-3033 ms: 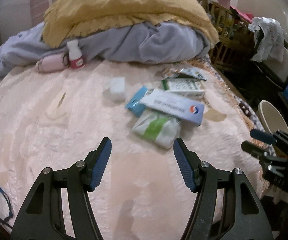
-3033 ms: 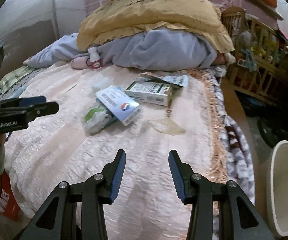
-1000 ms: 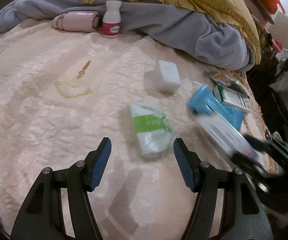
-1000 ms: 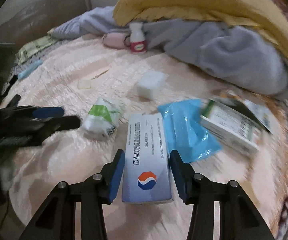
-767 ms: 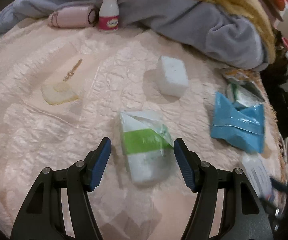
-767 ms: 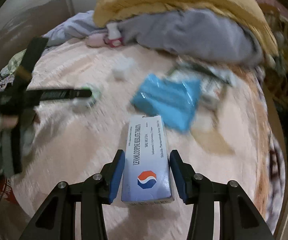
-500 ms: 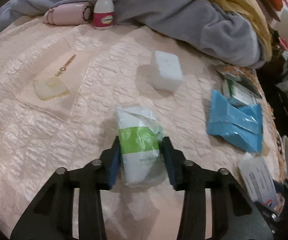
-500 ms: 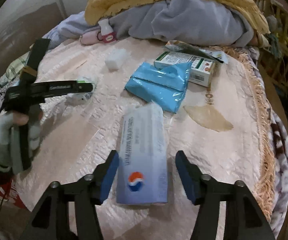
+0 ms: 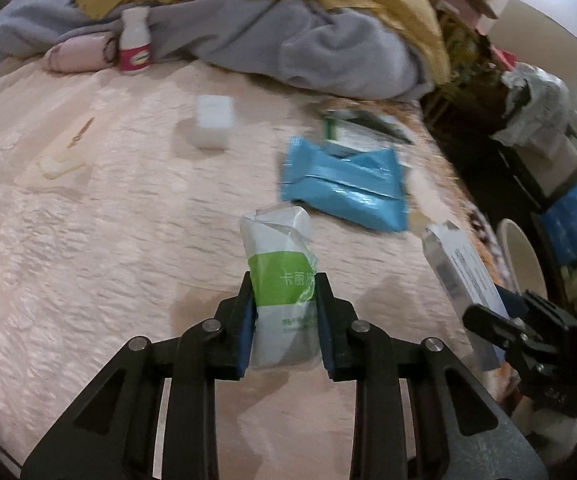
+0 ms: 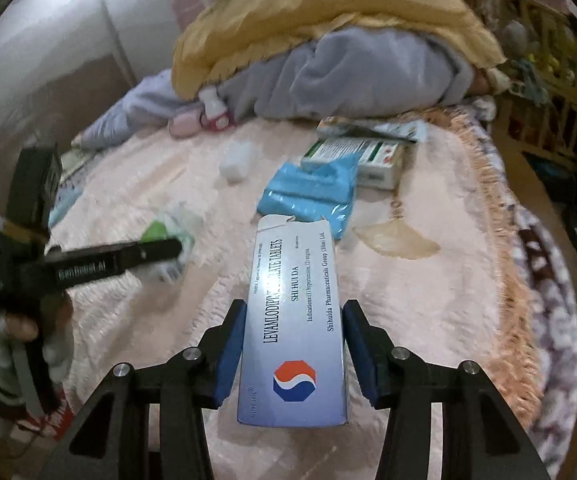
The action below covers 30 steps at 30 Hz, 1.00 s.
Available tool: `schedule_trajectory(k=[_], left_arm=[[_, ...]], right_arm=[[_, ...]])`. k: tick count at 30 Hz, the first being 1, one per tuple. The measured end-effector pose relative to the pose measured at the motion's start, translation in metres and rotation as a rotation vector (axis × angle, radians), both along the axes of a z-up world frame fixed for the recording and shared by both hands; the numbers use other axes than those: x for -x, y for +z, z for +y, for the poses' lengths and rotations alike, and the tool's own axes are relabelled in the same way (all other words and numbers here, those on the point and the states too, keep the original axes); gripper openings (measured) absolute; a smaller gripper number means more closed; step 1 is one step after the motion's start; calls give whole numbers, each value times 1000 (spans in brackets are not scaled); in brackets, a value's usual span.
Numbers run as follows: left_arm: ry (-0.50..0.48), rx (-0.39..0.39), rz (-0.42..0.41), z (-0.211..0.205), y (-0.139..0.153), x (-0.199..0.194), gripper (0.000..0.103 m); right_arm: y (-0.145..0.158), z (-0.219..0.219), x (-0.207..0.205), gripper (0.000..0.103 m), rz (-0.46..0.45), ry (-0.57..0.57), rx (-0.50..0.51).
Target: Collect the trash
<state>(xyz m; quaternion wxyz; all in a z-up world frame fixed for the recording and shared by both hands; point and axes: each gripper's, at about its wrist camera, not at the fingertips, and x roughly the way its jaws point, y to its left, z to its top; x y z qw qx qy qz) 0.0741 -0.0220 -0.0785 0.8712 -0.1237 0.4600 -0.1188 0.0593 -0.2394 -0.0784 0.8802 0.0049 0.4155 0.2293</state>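
While both pieces of trash are off the bed, I carry them toward the bin, which shows at the right edge of the left view.

Left hand-held gripper: clamped on the green-banded tissue pack, pads pressing its sides, pack upright between them. Right hand-held gripper: jaws have just been closing, tablet box between them. The left pad looks to be on the box edge; a thin gap seems to show at the right pad, so I treat that grip as loose.

Doing it well: I firm up the right grip before swinging over, keep the box level, and keep the two grippers apart so they don't knock. Release only over the bin mouth.

Left on the bed: blue pouch, green-and-white box, white block.

Hard to read: bin is mostly cut off by the frame; left view is motion-blurred; I can't tell whether the tablet box is empty.
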Motion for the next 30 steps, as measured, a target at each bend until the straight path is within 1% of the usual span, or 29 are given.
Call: schedule_trajectory(k=[7,14,30], left_arm=[[-70,-25,-47,-42,21,12,25],[-127,-51,-95,-78,41,22,25],[-243,-95,-149,-143,60,26,25]], right_arm=[[22,-18,19,47,-54,-47,-10],[32,-40,29,47,-80,-93,-13],[44,-98,43,47,-110,-198,-33]])
